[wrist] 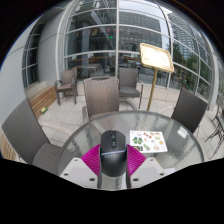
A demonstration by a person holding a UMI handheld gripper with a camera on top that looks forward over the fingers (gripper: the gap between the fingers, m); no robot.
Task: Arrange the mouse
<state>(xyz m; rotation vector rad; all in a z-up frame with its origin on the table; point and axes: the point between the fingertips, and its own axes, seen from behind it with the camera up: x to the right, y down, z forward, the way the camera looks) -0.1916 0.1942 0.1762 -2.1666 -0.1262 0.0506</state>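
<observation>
Partly hidden, mouse (112, 153) sits between gripper (112, 166) pads (93, 160).

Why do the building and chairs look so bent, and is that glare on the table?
In the gripper view, the wide-angle lens bows the glass facade and chairs outward; daylight is soft, with no hard shadows. The glass table reflects pale light. The black mouse stands sharp between the gripper fingers, pink pads beside it.
</observation>
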